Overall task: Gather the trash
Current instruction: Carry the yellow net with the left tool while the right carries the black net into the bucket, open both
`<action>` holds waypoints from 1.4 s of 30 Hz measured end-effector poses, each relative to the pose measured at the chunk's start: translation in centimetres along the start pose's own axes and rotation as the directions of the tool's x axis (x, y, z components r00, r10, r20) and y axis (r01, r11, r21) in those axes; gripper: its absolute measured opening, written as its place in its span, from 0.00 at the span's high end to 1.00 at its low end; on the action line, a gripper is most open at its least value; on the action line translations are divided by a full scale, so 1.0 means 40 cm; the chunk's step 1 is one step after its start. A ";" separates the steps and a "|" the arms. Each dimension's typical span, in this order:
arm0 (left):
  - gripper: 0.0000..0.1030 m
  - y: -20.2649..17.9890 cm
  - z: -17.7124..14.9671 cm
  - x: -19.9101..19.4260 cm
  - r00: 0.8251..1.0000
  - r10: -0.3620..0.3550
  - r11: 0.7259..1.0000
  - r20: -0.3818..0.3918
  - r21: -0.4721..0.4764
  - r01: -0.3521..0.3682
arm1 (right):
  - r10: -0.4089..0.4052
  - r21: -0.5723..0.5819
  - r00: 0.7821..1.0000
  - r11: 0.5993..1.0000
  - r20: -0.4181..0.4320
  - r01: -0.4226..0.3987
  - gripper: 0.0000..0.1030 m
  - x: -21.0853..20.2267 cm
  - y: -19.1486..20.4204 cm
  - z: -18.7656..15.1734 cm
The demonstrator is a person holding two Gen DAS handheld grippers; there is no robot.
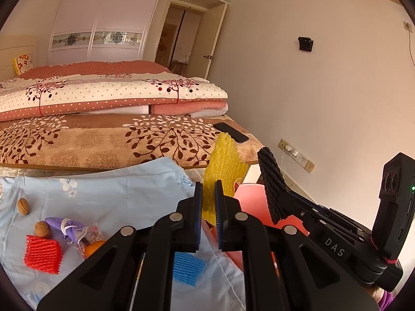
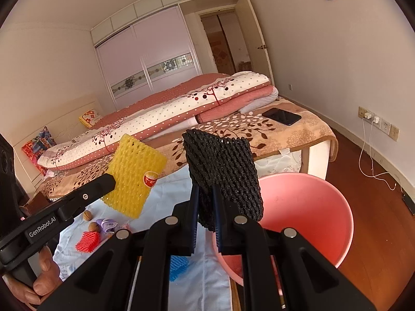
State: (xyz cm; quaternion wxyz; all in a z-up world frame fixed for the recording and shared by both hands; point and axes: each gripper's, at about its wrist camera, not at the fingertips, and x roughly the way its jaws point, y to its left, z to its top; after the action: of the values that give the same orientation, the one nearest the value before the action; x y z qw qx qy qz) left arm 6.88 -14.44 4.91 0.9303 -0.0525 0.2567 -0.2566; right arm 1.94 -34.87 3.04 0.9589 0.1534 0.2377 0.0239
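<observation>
Right wrist — pink basin interior bare | right claw grips black net

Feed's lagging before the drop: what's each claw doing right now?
Left claw: shut on the yellow foam net.
Right claw: shut on the black foam net, near the pink bin.

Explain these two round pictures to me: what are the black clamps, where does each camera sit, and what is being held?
A person holds two hand-held grippers; each carries a fisheye camera looking along its fingers. The left gripper is shut on a yellow foam fruit net; the right gripper is shut on a black foam fruit net, near a pink plastic basin. On the light blue cloth lie a red foam net, a blue foam net, two walnuts and wrappers. A phone lies on the bed.
</observation>
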 end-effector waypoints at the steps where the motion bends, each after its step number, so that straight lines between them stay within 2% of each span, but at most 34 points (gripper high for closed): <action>1: 0.92 -0.008 0.000 0.006 1.000 -0.004 1.000 -0.001 0.003 0.004 | -0.007 0.008 1.000 1.000 0.001 0.007 0.90 0.000 -0.009 0.000; 23: 0.92 -0.126 -0.026 0.134 0.994 -0.072 0.995 -0.087 0.065 0.077 | -0.110 0.111 0.994 0.988 -0.008 0.111 0.90 -0.001 -0.143 -0.013; 42: 0.91 -0.164 -0.076 0.212 0.975 -0.105 0.990 -0.196 0.077 0.122 | -0.164 0.181 0.984 0.968 -0.076 0.175 0.90 0.032 -0.224 -0.048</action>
State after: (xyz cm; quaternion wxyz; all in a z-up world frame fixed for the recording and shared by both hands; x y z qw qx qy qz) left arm 8.63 -24.27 -0.02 0.8866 -0.0009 0.3298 -0.3242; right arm 1.94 -42.70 -1.90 0.9311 0.2211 0.2800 -0.0758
